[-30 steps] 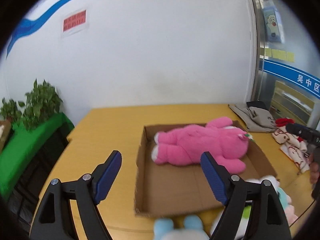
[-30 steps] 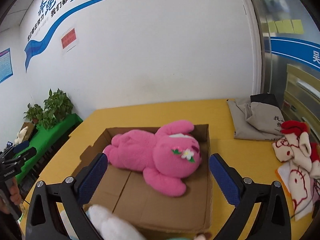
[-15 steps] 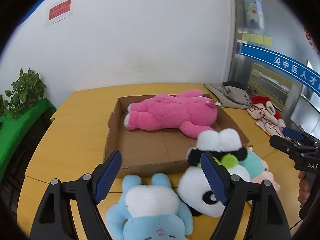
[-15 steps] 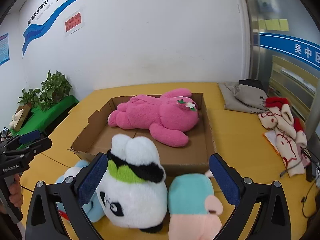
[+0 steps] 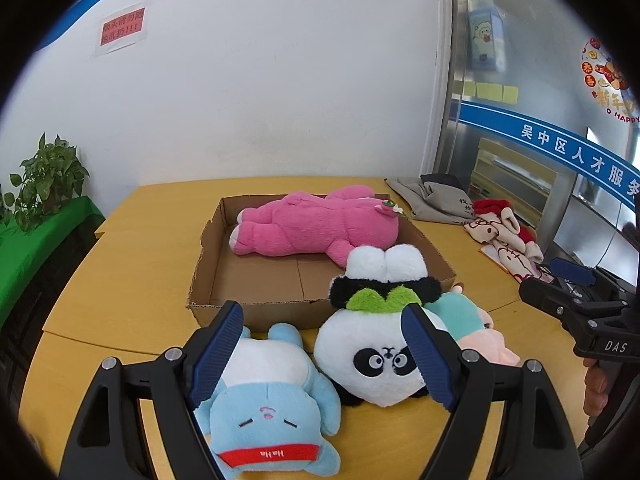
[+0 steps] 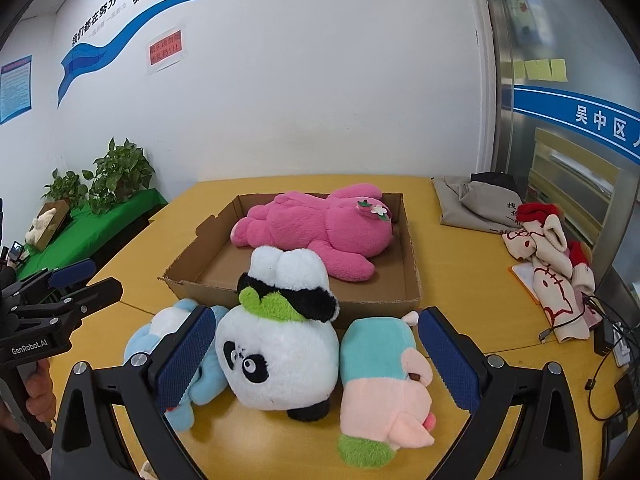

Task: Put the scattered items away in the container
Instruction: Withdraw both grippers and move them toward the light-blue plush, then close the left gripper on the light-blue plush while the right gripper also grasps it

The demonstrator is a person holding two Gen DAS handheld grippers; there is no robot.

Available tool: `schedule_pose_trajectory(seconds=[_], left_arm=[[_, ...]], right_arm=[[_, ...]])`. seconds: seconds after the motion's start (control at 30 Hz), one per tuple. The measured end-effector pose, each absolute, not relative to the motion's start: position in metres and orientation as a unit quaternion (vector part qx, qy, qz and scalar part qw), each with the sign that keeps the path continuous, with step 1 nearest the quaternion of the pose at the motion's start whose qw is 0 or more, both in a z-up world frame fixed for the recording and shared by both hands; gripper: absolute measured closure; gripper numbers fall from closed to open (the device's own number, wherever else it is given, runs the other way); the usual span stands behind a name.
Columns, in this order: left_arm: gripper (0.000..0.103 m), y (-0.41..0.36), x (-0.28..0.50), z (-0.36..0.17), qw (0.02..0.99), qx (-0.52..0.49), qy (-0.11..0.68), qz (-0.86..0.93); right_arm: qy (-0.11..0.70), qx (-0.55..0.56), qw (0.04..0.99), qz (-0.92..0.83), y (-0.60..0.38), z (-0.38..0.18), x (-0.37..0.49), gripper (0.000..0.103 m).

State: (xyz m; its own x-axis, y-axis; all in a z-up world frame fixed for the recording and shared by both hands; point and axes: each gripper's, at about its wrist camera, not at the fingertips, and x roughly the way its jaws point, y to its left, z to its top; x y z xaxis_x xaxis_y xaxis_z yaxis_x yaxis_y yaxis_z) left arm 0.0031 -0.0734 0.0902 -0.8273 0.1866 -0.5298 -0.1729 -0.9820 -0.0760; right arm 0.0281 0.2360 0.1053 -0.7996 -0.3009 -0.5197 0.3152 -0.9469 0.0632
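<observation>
Above the panda plush [image 5: 372,356], both tongs [image 5: 324,352] [image 6: 316,356] level, spread wide.

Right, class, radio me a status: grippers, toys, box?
Left gripper open, right gripper open, both empty. Pink plush bear in brown cardboard box. Panda plush, light blue plush, teal-and-pink plush outside on yellow table. Nothing blocking.
</observation>
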Motion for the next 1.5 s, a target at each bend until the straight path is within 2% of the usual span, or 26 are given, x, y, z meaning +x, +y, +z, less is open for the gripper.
schedule_pose_trajectory(seconds=[0.5,0.9,1.33,1.5], left_arm=[[0.022,-0.076,-0.002,0.078,0.079,-0.304,-0.002,0.949],[0.022,-0.133,0.000,0.045,0.082,-0.345,-0.016,0.935],[0.022,-0.142,-0.018,0.015,0.112,-0.373,-0.054,0.920],[0.022,-0.162,-0.020,0.002,0.102,-0.387,-0.075,0.913]], right_arm=[[-0.001,0.288,0.176,-0.941,0.246,0.086,0.015,0.000],[-0.021,0.329,0.187,-0.926,0.246,0.053,-0.020,0.000],[-0.006,0.346,0.234,-0.909,0.217,0.033,-0.037,0.000],[-0.004,0.354,0.284,-0.891,0.203,0.030,-0.034,0.000]])
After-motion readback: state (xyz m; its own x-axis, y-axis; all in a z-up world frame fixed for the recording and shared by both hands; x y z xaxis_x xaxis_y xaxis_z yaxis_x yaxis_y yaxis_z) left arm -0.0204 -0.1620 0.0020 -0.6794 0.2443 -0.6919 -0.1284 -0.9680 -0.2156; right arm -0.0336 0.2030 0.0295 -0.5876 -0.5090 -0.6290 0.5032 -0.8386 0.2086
